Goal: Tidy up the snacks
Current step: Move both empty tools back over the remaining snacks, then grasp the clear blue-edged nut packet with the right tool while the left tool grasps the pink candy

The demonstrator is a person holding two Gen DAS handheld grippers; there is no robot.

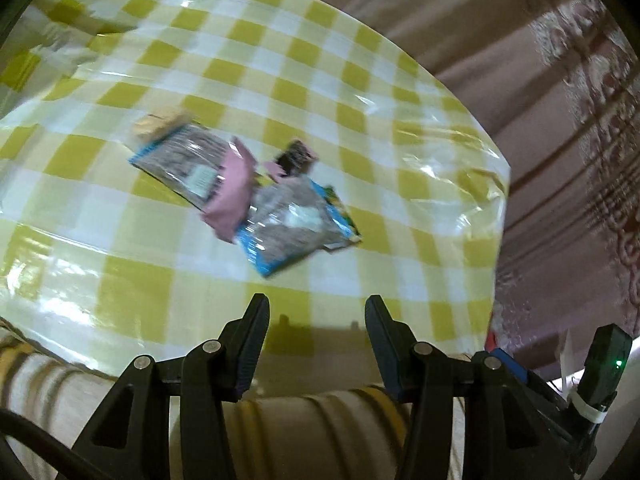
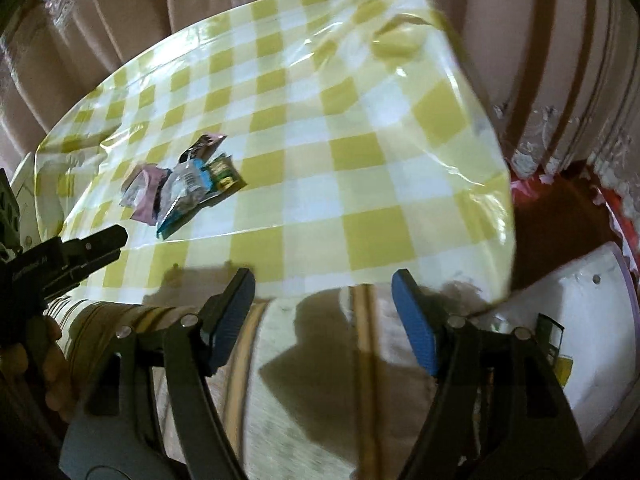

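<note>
Left wrist view showed a loose heap of snack packets (image 1: pixel 244 196) on the yellow-checked tablecloth (image 1: pixel 360 92), ahead of the left gripper (image 1: pixel 316 312), whose jaws stood apart and held nothing. The heap looked like 2 clear blue-edged packets (image 1: pixel 288 228) with a pink packet (image 1: pixel 234 192) lying across them, a small dark packet (image 1: pixel 296 156) just behind, and a tan one (image 1: pixel 160 122) at the far end; blur hid the finer overlaps.

The step in hand appeared to be the approach for a 1st pick. Doing it well would probably mean taking the pink packet on top first, closing on a free edge (not the slick middle), so the ones beneath were not dragged along.

In the right wrist view the right gripper (image 2: pixel 324 292) also gaped empty, hovering at the near table edge, tilted down toward the cloth, well apart from the same snack packets (image 2: pixel 182 184). A white tray-like container (image 2: pixel 592 340) sat low at its right, possibly the destination. The left gripper (image 2: pixel 100 246) reached in from the left, level and near the heap.
</note>
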